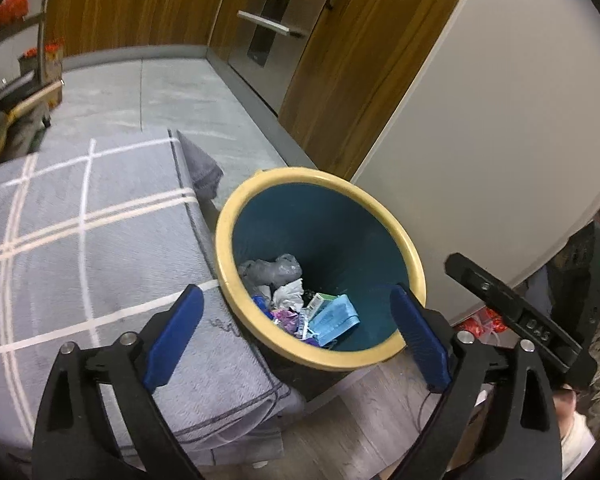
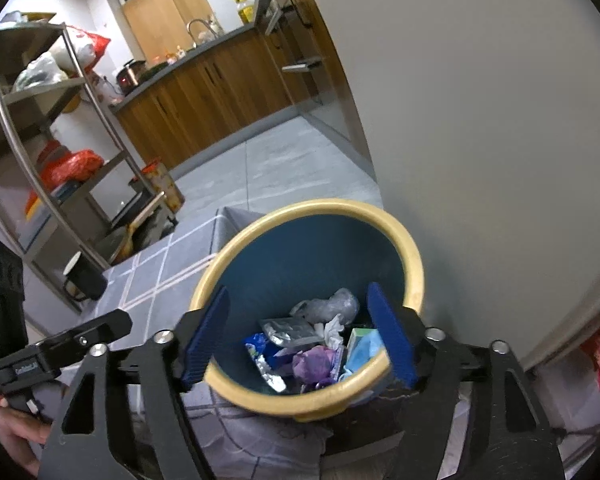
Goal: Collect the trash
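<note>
Two handheld grippers hover above a round trash bin (image 1: 320,264) with a cream-yellow rim and a dark teal inside; the left gripper (image 1: 296,336) has its blue-padded fingers (image 1: 172,336) spread wide apart with nothing between them, one finger over a grey checked blanket (image 1: 80,220) and the other over the bin's near rim; just ahead of and below this gripper, at the bottom of the bin, lies the collected trash (image 1: 300,304): a crumpled grey plastic bag, white tissue, a light blue face mask, a small green-and-white box and purple and blue wrappers; to the right of the left gripper the black body of the other tool shows, with a hand under it at the picture's edge; the right gripper (image 2: 298,334) also stands with its jaws apart and empty, its blue fingers (image 2: 206,336) framing the bin opening from above, so the trash sits directly below and between them; the blanket lies beside the bin, to the left of both grippers; a pale wall (image 2: 480,120) rises to their right; further ahead are a grey tiled floor (image 1: 172,92), wooden kitchen cabinets (image 2: 204,92) and, to the left, a metal shelf rack (image 2: 60,120) holding red bags.
</note>
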Available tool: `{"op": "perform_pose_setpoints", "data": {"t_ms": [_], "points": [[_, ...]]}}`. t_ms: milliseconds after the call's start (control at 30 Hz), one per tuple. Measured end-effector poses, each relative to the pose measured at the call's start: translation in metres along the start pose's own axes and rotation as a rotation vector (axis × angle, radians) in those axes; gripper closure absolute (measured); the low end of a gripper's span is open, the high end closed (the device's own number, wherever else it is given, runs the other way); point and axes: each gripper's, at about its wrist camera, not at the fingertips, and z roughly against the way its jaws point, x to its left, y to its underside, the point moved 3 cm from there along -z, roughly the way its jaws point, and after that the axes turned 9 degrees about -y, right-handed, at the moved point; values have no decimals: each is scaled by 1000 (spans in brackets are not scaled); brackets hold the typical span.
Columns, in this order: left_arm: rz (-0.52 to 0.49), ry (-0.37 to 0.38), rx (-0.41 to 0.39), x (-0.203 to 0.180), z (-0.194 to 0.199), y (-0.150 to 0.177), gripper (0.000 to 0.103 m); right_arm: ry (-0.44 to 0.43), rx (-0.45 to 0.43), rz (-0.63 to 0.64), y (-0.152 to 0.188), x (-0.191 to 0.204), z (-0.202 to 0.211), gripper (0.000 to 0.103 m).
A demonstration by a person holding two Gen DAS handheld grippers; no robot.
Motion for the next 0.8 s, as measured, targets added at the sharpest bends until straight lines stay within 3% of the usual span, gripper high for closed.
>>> {"op": "perform_pose_setpoints", "data": {"t_ms": [267,800], "points": [[-30,-57,-70,-1,32,7,6,65,-76,36,13,19,46,8],[-46,-118,-120,-2,63,35,6,139,-87,104,44,40,92,6]]}}
